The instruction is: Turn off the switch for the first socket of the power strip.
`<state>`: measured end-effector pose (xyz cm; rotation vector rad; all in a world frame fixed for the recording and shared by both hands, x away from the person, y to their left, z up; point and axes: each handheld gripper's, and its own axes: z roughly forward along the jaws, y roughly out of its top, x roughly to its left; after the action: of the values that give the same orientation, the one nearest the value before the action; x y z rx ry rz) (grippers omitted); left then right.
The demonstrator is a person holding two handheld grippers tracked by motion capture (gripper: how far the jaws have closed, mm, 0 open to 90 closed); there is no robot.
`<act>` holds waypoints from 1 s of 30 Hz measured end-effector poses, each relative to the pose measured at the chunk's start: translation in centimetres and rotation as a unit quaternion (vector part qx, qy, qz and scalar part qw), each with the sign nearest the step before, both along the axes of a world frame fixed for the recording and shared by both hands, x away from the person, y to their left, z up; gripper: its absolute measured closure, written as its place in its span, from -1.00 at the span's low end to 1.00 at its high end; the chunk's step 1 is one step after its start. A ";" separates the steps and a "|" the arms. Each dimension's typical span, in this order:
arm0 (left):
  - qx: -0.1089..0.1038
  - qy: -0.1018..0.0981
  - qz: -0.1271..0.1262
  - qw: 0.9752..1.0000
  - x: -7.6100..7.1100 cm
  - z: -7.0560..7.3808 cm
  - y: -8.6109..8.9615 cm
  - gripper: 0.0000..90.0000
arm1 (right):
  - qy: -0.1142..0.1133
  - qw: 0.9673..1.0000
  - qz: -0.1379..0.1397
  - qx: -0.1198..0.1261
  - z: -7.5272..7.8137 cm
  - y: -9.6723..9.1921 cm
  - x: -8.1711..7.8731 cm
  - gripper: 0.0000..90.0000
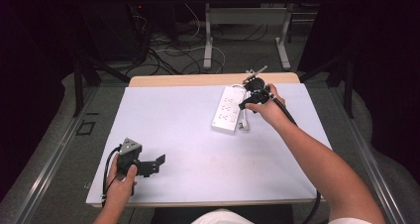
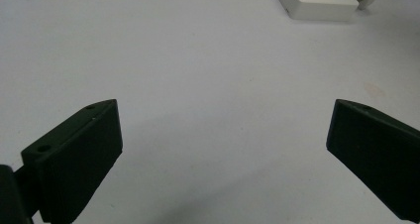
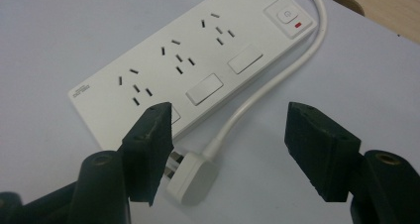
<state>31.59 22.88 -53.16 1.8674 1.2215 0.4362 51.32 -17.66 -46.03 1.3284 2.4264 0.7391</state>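
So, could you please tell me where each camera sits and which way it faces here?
High view: above the person's side, looking forward and down at the table; both forearms, left gripper, right gripper.
Left gripper view: on the left gripper, facing bare tabletop; open jaws.
Right gripper view: on the right gripper, above the plug; open jaws.
All share the power strip.

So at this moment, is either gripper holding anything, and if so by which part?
Nothing is held. The left gripper is open over bare table. The right gripper is open too, jaws straddling the white plug of the power strip without closing on it.
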 end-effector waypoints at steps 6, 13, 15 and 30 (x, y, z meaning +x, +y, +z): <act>-0.001 -0.003 0.002 1.000 0.0 0.0 -0.1 -0.99 | 0.007 1.000 0.001 0.006 0.4 -0.1 -1.1 -0.39; 0.000 -0.002 0.003 1.000 0.0 0.0 0.0 -0.99 | 0.004 1.000 0.006 0.022 0.6 -0.7 -2.1 -0.65; -0.003 -0.003 0.008 1.000 0.0 -0.1 -0.1 -0.99 | 0.007 0.999 -0.003 0.031 0.6 -0.9 -2.5 -0.66; -0.002 0.000 0.011 1.000 0.2 -0.2 -0.2 -0.99 | -0.016 0.998 0.012 0.064 -0.1 -1.8 -5.4 -1.00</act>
<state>31.74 22.63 -53.32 1.8518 1.2434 0.4438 45.89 -19.49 -46.08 1.3244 2.4095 0.9279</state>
